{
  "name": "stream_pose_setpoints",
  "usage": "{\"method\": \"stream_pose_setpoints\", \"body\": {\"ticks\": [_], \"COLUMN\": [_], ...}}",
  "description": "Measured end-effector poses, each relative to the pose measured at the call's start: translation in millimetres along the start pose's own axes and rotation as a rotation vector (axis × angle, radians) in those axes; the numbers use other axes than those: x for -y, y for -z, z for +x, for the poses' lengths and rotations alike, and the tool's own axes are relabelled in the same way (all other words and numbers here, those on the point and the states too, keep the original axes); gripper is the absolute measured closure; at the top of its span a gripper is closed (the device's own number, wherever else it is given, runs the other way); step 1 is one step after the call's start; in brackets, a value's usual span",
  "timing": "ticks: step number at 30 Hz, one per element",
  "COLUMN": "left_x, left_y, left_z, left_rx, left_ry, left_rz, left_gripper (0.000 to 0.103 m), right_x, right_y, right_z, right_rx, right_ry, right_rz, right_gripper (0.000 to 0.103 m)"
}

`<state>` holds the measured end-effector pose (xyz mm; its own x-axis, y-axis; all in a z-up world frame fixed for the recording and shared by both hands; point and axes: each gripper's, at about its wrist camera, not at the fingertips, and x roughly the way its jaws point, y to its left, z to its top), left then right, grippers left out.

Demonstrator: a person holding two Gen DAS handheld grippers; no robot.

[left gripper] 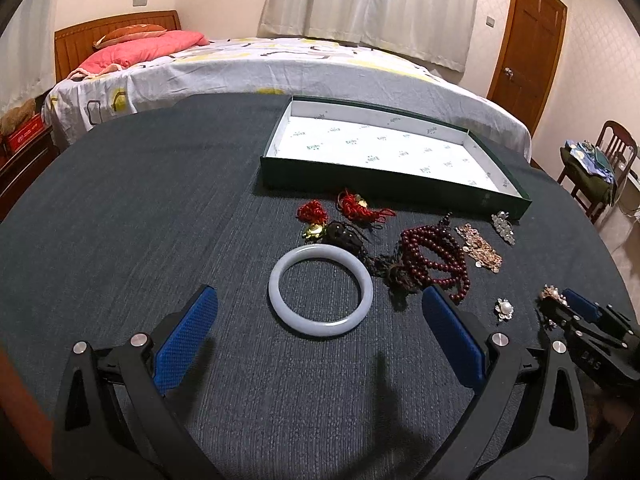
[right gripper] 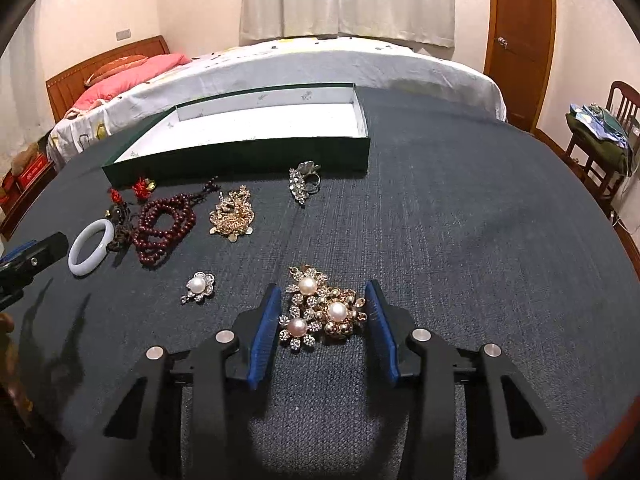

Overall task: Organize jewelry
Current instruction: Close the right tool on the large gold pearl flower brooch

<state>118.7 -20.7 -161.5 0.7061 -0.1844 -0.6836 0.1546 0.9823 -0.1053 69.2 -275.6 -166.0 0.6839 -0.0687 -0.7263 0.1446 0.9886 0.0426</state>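
My right tongs (right gripper: 322,308) bracket the pearl brooches (right gripper: 320,310), contact unclear; my left tongs (left gripper: 320,320) gape wide, empty, before the bangle (left gripper: 320,290) on the tabletop (left gripper: 140,220).

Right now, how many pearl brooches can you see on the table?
4. Three are clustered between the right gripper's fingers: top, lower left, lower right. A single one lies to their left. None look hidden.

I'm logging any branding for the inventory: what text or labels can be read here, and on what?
Box lining: a repeated green logo print, too small to read.
Right gripper body: embossed marking, too blurred to read.
Red carton by the bed: white print, unreadable.
Nothing else bears text.
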Motion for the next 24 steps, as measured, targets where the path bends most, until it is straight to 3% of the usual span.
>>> {"method": "stream_pose_setpoints", "body": {"ticks": [5,7,19,21,23,24], "left_x": [0.9,2.4,9.7,9.7,9.1,9.4], "left_y": [-2.9,-4.6,-6.2,-5.3,-5.1,-5.5], "left_z": [11.3,15.2,32.0,33.1,34.3,34.5], "left_rx": [-0.021,-0.027,-0.06,-0.064,-0.066,-0.066], "left_ry": [-0.009,-0.015,-0.022,-0.023,-0.022,-0.022], "left_rz": [0.006,0.015,0.046,0.046,0.038,0.036], "left_gripper": [0.003,0.003,0.003,0.003,0.003,0.003], "right_x": [2.9,4.6,10.8,10.3,10.0,9.3], "right_y": [-4.1,-7.0,-8.2,-7.9,-7.1,-6.5], "right_z": [-0.8,-2.4,4.6,7.0,9.1,9.5], "right_rx": [0.011,0.019,0.002,-0.007,-0.015,-0.014], "right_ry": [-0.008,-0.014,-0.032,-0.029,-0.036,-0.038], "right_rz": [0.019,0.024,0.036,0.034,0.036,0.036], "right_gripper": [0.06,0.067,0.065,0.06,0.044,0.043]}}
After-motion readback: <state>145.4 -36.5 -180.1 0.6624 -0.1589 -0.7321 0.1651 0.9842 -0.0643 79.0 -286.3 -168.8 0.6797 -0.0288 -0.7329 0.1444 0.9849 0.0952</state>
